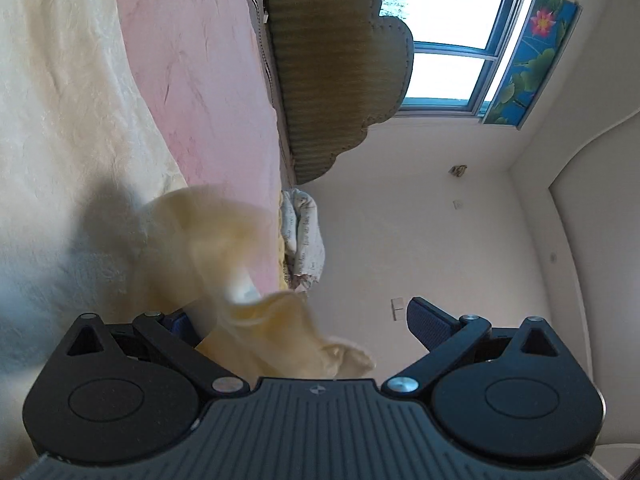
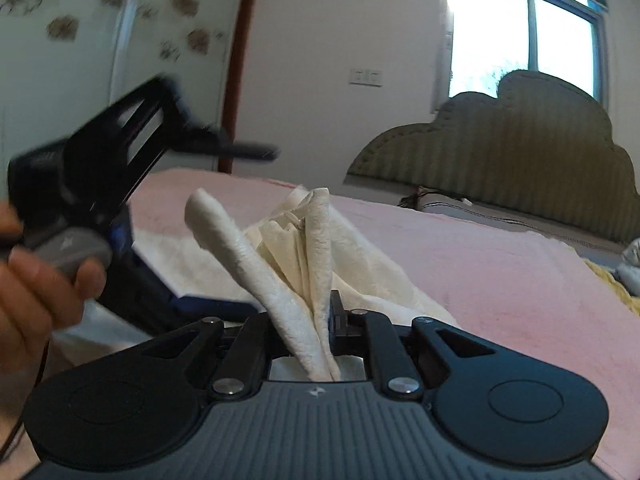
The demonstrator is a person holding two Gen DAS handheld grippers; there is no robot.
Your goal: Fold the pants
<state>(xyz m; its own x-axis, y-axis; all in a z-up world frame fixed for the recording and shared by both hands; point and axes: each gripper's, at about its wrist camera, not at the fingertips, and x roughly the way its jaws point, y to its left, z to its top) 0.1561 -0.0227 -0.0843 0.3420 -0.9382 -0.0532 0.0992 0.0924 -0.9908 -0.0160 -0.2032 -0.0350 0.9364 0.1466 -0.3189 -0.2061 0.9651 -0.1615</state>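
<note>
On the bed (image 2: 480,264), the cream pants (image 2: 304,256) bunch up before the headboard (image 2: 500,168); right tool (image 2: 310,316) pinches them, left tool (image 1: 304,324) gapes wide over a loose fold

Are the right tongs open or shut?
Shut. The right tongs pinch the cream pants, whose cloth sticks up between the two fingers.

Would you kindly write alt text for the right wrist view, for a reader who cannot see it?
The right hand-held gripper is shut on a bunched fold of cream pants, which rise above a pink bedsheet. To the left, a hand holds the blurred left hand-held gripper; a scalloped olive headboard and a bright window sit behind.
</note>
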